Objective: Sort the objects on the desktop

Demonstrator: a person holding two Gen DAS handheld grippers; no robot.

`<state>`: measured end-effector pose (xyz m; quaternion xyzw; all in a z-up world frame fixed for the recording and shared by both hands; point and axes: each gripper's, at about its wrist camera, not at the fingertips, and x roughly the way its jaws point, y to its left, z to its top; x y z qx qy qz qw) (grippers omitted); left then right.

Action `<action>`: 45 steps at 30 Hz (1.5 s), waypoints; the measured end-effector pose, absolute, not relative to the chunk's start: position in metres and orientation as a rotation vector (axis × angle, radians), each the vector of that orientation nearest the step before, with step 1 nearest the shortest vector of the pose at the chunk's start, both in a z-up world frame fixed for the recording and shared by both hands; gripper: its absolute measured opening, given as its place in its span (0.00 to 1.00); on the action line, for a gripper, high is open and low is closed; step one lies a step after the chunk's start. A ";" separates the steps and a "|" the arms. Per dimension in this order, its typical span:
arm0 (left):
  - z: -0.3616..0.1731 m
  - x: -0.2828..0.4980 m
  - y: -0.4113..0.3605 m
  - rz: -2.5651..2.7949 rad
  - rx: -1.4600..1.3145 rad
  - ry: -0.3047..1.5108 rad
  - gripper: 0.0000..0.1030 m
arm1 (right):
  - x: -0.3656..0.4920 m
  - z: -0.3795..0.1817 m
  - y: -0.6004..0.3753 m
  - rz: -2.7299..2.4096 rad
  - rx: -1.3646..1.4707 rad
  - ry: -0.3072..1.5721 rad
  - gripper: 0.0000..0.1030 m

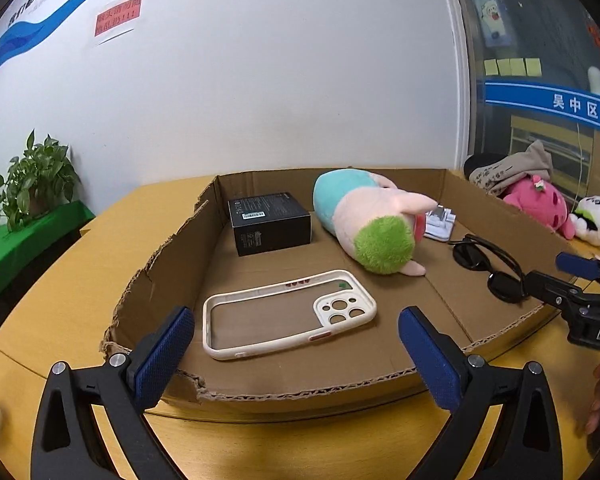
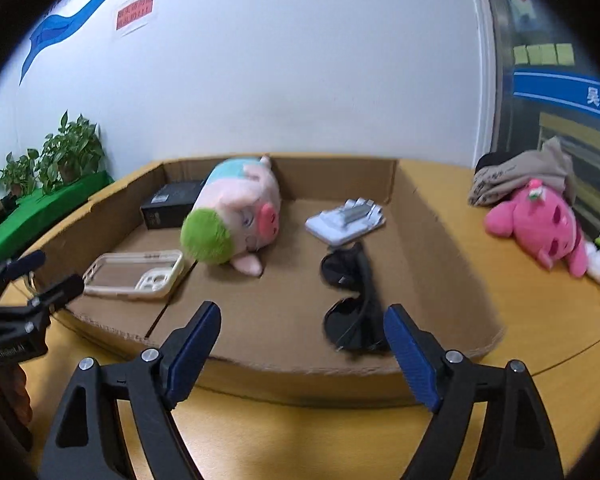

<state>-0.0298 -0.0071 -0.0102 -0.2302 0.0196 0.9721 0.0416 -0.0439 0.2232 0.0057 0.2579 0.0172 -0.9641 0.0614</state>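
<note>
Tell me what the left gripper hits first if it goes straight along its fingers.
Likely the cream phone case, lying flat in the cardboard tray. The left gripper is open and tilted down; it may clip the tray's torn front edge first, depth unclear.

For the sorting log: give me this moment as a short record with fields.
container: cardboard tray, low walls, on a wooden table
in tray: phone case, black box, pig plush, sunglasses, white packet
outside tray: pink plush, beside grey cloth
left tool: open, holding nothing
right tool: open, holding nothing, sunglasses just ahead
</note>
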 end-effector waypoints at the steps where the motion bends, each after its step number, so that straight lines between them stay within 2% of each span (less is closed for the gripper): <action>1: -0.010 -0.031 -0.008 2.971 -0.709 0.055 1.00 | -0.042 0.005 0.222 -2.924 0.762 0.047 0.83; 10: -0.014 -0.039 -0.022 2.840 -0.779 -0.101 1.00 | -0.040 0.001 0.219 -2.937 0.739 0.049 0.86; 45: -0.014 -0.041 -0.019 2.847 -0.780 -0.091 1.00 | -0.040 0.001 0.218 -2.936 0.739 0.047 0.86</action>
